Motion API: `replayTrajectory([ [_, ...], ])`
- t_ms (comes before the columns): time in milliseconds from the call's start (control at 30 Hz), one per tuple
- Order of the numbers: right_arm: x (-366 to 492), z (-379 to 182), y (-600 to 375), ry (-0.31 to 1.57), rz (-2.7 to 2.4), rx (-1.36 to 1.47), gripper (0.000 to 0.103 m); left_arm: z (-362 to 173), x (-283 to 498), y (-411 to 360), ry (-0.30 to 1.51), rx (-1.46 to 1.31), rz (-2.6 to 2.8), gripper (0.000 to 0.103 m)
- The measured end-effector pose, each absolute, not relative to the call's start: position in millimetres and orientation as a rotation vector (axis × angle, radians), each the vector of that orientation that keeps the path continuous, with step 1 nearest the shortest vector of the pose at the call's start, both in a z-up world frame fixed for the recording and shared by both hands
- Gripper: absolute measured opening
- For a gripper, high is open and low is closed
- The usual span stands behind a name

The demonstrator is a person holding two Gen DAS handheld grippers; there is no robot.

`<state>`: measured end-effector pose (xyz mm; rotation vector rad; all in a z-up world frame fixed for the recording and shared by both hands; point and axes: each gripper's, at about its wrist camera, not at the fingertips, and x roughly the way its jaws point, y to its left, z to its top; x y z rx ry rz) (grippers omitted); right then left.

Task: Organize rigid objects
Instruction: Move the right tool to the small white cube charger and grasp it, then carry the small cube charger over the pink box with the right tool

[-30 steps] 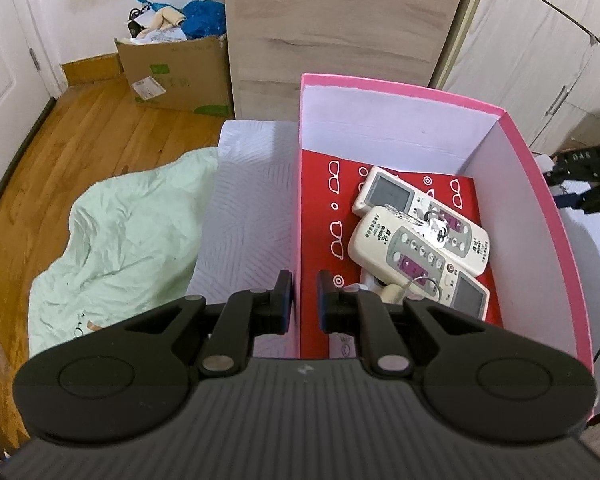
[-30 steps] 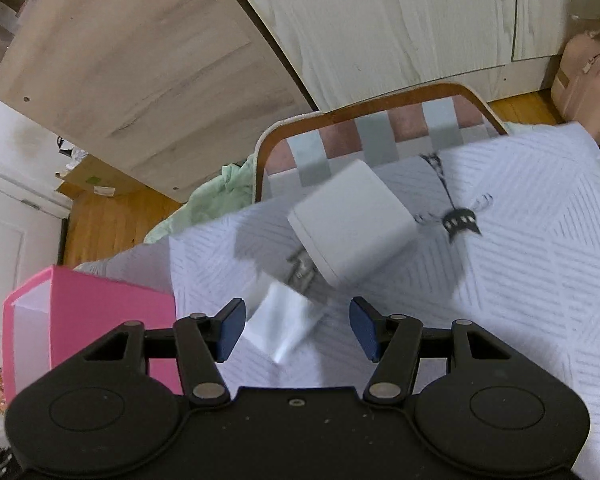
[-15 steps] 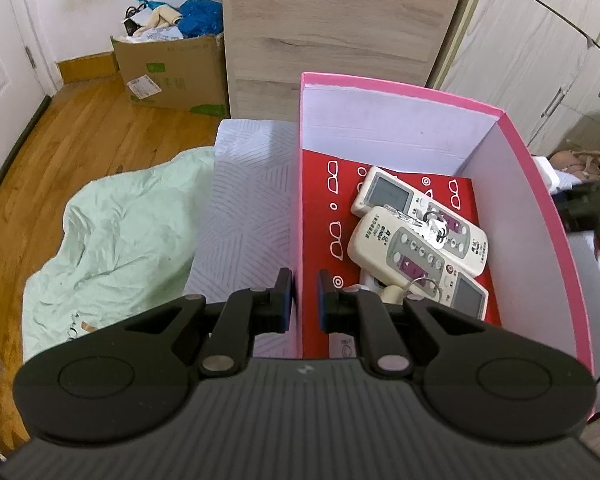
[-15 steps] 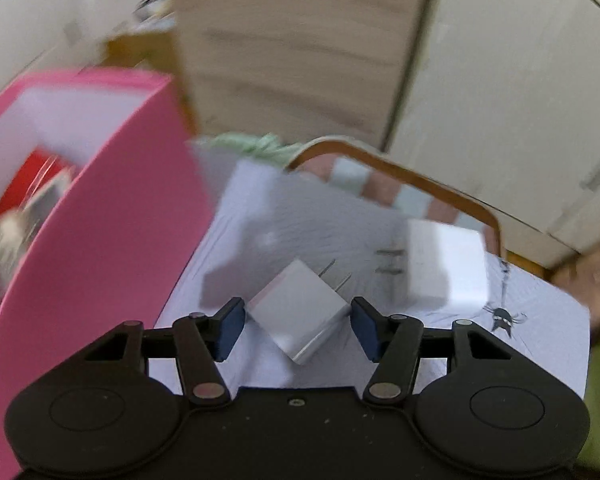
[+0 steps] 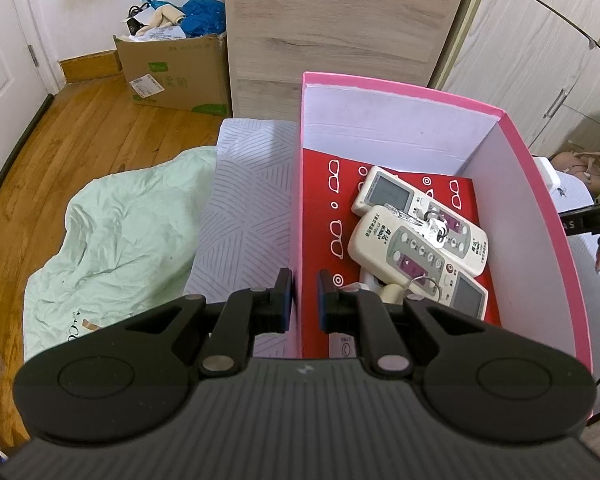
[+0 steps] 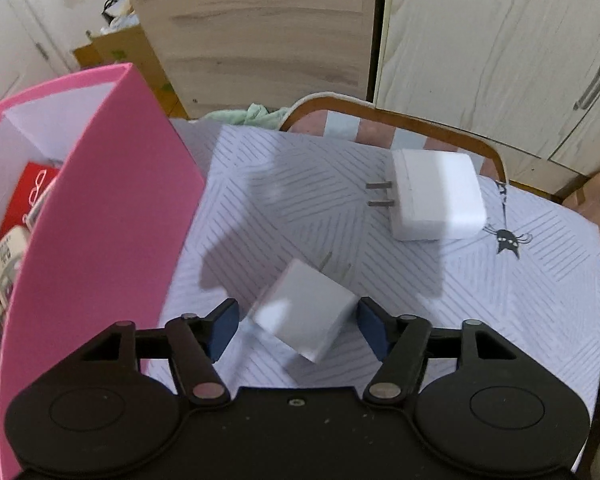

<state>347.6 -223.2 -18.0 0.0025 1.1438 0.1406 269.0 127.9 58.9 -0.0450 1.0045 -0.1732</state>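
Note:
A pink box (image 5: 540, 240) with a red floor stands on a striped white cloth. My left gripper (image 5: 302, 296) is shut on its left wall. Inside lie two white remotes (image 5: 420, 248) with a bunch of keys (image 5: 436, 232) on them. In the right wrist view the same box (image 6: 100, 200) is at the left. My right gripper (image 6: 299, 328) points down at the cloth and its jaws are opening. A small white plug charger (image 6: 304, 316) lies between them, slightly blurred, with the pads not pressing on it. A larger white charger (image 6: 436, 196) lies farther back.
The striped cloth (image 6: 500, 300) covers a low surface beside a wooden chair back (image 6: 400, 120). A wooden cabinet (image 5: 340, 20) and wardrobe doors (image 6: 500, 40) stand behind. A green sheet (image 5: 120, 240) and a cardboard box (image 5: 172, 76) are on the wooden floor to the left.
The right gripper has rolled and swung towards the pink box, which now fills its left side. Its jaws stand wider around the small charger. The left gripper has not moved.

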Motion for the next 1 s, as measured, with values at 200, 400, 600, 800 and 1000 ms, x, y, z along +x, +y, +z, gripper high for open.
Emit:
replayTrajectory([
  [200,322.2,-20.3,-202.9,1.027,0.286,-0.308,0.058,59.1,267.8,126.5,1.004,-0.041,-0.17,0.01],
  [400,328.2,-19.4,-228.6,1.084,0.238,-0.154,0.061,59.3,266.8,126.8,1.004,-0.038,-0.165,0.01],
  [600,317.4,-16.0,-237.0,1.056,0.277,-0.094,0.048,59.9,265.6,125.7,0.999,-0.022,-0.164,0.01],
  [800,307.3,7.1,-251.5,0.985,0.235,-0.046,0.048,60.6,265.7,123.6,1.001,-0.027,-0.16,0.01],
  [1000,287.3,61.8,-249.4,0.816,0.345,0.044,0.048,61.3,265.8,123.6,1.001,-0.025,-0.152,0.01],
])
